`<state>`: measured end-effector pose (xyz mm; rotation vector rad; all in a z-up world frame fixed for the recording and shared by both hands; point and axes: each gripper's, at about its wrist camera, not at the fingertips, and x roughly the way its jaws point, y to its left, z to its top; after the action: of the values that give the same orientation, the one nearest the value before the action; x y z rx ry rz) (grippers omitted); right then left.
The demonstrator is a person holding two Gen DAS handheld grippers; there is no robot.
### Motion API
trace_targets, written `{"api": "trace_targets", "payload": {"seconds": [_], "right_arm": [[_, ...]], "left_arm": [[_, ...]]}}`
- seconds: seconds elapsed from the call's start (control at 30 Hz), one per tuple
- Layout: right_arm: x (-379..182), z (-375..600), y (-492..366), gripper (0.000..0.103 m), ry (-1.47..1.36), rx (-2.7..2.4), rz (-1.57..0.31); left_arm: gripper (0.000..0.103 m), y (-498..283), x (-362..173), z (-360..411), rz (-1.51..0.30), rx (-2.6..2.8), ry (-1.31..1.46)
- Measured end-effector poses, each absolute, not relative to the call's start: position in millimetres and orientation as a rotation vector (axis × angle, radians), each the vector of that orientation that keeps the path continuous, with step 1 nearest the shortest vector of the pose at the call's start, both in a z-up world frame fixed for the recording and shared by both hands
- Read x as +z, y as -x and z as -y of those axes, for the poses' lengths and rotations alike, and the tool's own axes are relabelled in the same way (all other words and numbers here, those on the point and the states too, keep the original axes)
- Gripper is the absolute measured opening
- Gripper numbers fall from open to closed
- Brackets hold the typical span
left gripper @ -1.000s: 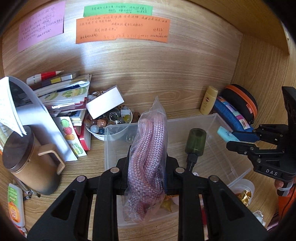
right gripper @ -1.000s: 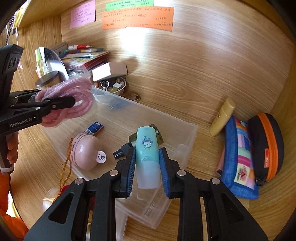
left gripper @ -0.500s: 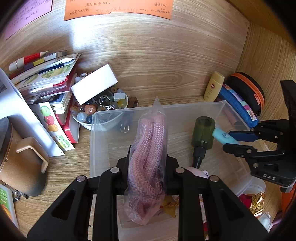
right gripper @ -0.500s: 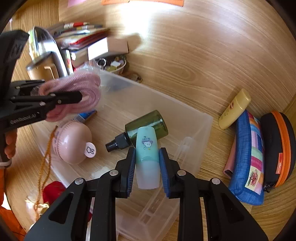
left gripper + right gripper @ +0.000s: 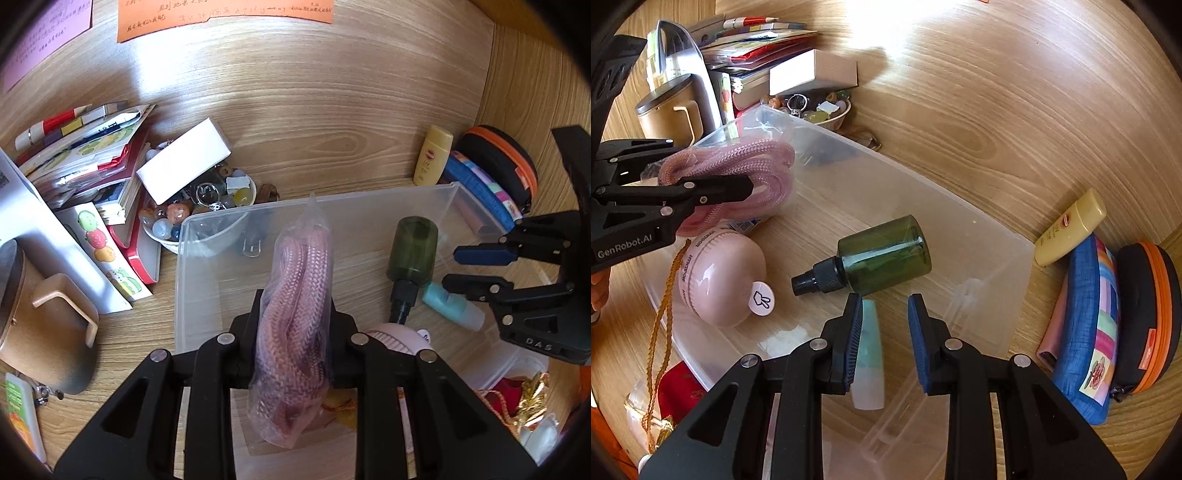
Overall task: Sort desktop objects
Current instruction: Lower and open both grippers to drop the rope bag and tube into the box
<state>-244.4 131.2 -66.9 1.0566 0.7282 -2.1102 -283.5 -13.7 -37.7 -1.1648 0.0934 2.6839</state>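
Left wrist view: the left gripper (image 5: 295,314) is closed on a bagged pink rope (image 5: 300,258), held over the clear bin (image 5: 369,194)
Right wrist view: the right gripper (image 5: 884,321) is seen parted; the teal bottle (image 5: 870,354) is found against its left pad, clear of the right pad
Bin: set on the desk (image 5: 140,325); the green spray bottle (image 5: 886,254) is laid inside, just beyond the teal bottle

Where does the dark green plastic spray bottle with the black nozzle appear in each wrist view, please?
Left wrist view: the dark green spray bottle is right of centre, inside the clear plastic bin, nozzle toward the camera.
Right wrist view: it lies at the centre of the picture, nozzle pointing left.
Shared landmark: the yellow tube just outside the bin's right end.
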Motion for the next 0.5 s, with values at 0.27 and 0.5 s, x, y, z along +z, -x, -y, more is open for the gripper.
{"api": "trace_targets", "payload": {"seconds": [0.27,0.5], "right_arm": [[-67.4,-132.7,245.6,0.023,-1.076,-2.11,-0.702],[-67.3,-128.8,243.2,0.023,-1.076,-2.132,-0.721]], "left_arm": [[0.049,283.2,-40.4,10.0,-0.155,2.697,1.163],[0.054,281.6,-40.4,10.1,-0.154,2.687,1.153]]}}
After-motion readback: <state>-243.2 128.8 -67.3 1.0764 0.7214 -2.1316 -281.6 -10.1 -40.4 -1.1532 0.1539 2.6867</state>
